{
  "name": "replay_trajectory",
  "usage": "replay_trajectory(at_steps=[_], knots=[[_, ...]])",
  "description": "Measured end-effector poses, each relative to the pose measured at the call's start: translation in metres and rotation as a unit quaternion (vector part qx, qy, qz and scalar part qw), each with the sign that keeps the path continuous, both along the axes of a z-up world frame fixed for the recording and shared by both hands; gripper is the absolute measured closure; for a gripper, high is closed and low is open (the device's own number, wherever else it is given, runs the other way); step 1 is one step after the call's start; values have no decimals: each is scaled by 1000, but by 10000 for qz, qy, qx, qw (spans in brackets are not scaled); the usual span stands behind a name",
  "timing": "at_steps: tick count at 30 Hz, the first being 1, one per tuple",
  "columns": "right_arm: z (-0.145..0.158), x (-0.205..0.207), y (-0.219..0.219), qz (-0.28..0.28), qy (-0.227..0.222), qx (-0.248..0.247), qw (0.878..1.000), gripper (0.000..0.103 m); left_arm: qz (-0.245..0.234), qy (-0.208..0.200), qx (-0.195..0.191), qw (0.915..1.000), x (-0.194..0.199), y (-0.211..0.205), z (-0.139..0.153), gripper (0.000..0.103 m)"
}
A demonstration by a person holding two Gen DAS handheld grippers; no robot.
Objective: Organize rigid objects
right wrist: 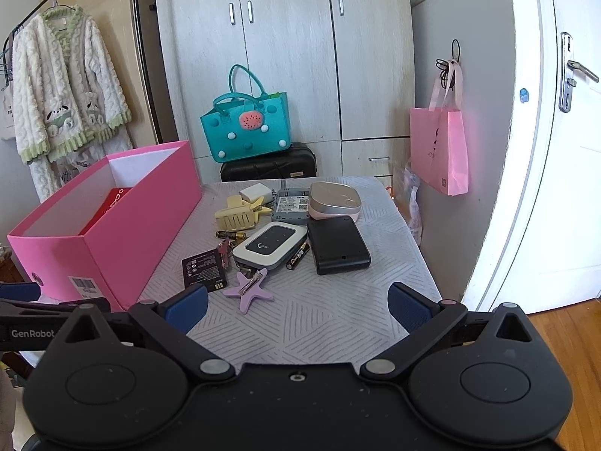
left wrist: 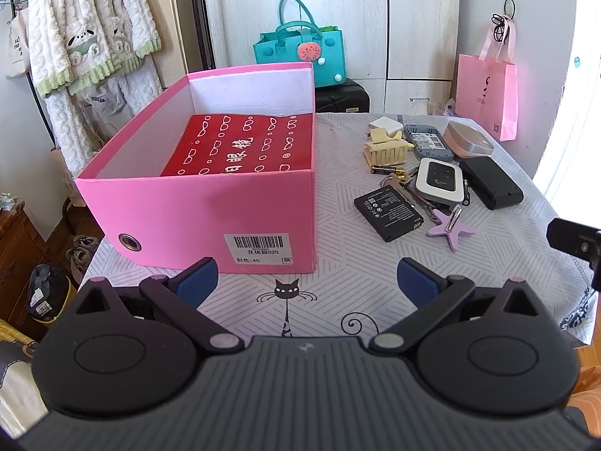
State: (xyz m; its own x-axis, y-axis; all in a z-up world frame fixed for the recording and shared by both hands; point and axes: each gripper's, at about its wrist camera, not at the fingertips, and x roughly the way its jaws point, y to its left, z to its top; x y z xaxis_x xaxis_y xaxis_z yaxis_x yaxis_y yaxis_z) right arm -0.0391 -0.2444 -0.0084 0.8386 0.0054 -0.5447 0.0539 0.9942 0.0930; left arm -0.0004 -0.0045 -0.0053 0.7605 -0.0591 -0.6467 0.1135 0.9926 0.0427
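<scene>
An open pink box (left wrist: 210, 210) (right wrist: 124, 225) stands on the table's left with a red box (left wrist: 240, 144) inside. To its right lies a pile of small items: a flat black battery (left wrist: 388, 212) (right wrist: 204, 268), a purple star clip (left wrist: 450, 227) (right wrist: 248, 289), a white-and-black pocket router (left wrist: 439, 184) (right wrist: 270, 244), a black case (left wrist: 490, 182) (right wrist: 338, 250), a yellow hair claw (left wrist: 387, 150) (right wrist: 236, 212), AA batteries (right wrist: 298, 256), a pink-and-silver case (left wrist: 467, 139) (right wrist: 334, 195). My left gripper (left wrist: 306, 282) is open and empty before the box. My right gripper (right wrist: 298, 306) is open and empty before the pile.
The table (right wrist: 338, 323) has a grey patterned cloth with a cat print (left wrist: 285, 297). A teal bag (right wrist: 244, 124) sits on a black suitcase behind the table. A pink paper bag (right wrist: 439, 150) hangs at the right by a white door. Robes hang at the left.
</scene>
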Motion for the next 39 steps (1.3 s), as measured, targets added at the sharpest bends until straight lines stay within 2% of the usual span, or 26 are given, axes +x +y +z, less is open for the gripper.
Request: replay_trajectory(at_steps=[16, 22, 27, 29, 33, 37, 39], knots=[[-3, 2, 0, 21, 69, -18, 10000, 0, -14, 4, 23, 10000, 3, 1, -2, 0], [-9, 9, 1, 3, 169, -38, 9998, 0, -65, 86, -182, 9998, 6, 3, -5, 0], [-12, 14, 0, 54, 215, 22, 9998, 0, -123, 11, 26, 9999, 7, 0, -5, 0], [-10, 15, 0, 205, 100, 129, 9997, 0, -227, -3, 60, 9997, 9, 1, -2, 0], [-5, 28, -8, 656, -183, 392, 9969, 0, -781, -43, -190, 9968, 13, 1, 15, 0], [-5, 35, -21, 936, -694, 578, 9915, 0, -1160, -207, 78, 9930, 18, -3, 31, 0], [-2, 40, -26, 1032, -790, 547, 9900, 0, -1263, -237, 303, 9912, 26, 0, 36, 0]])
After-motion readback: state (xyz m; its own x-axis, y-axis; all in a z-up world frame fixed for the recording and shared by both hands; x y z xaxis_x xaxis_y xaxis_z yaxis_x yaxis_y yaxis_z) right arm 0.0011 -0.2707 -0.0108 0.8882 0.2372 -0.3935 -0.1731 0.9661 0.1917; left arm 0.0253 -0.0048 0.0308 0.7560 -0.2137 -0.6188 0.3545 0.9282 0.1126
